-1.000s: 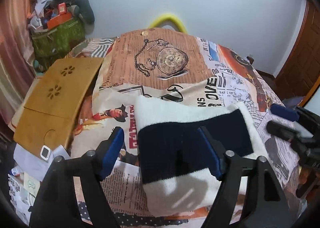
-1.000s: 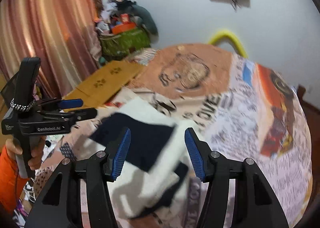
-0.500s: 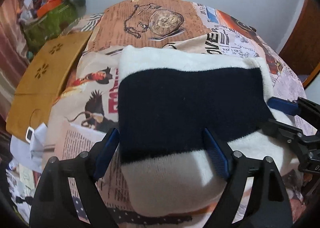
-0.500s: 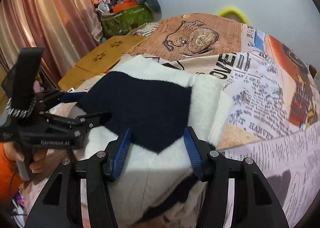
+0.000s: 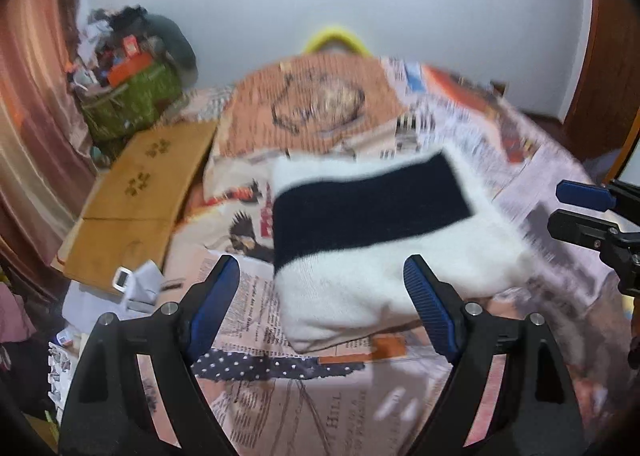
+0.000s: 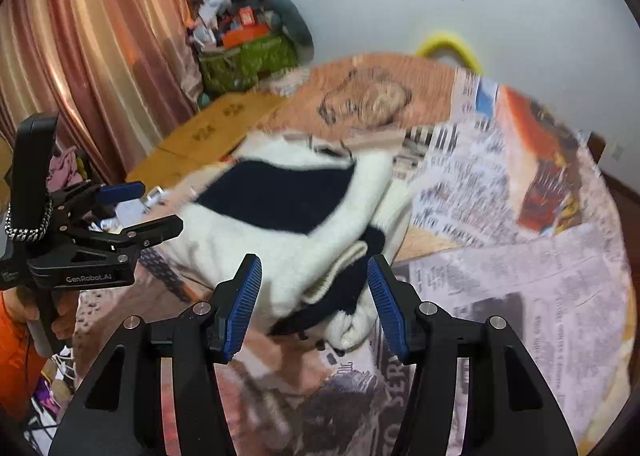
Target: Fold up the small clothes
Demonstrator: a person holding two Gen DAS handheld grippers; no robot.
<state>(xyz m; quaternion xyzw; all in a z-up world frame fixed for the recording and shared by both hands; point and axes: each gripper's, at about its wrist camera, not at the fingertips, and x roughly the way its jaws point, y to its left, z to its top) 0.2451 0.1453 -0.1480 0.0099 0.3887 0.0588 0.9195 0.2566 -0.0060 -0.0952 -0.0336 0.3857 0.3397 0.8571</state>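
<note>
Fuzzy knit on the white-and-navy sweater [image 5: 376, 240], soft and matt, ribbed at the cuff showing near the right gripper [image 6: 314, 306]. Matt black plastic frames there, ridged blue rubbery pads, small shiny metal pins. Under it all, a printed cotton bedsheet [image 5: 332, 408], flat and dull. Far left, a smooth tan wooden board [image 5: 136, 200].

White lettering "GenRobot.AI" stands on the side of the black plastic left tool [image 6: 120, 216], seen from the right wrist view. On the newspaper-print bedspread [image 5: 304, 412], large letters "HILL" can be read near the bottom of the left wrist view, and "SER" near the bottom of the right wrist view. The remaining print is too blurred to read.
</note>
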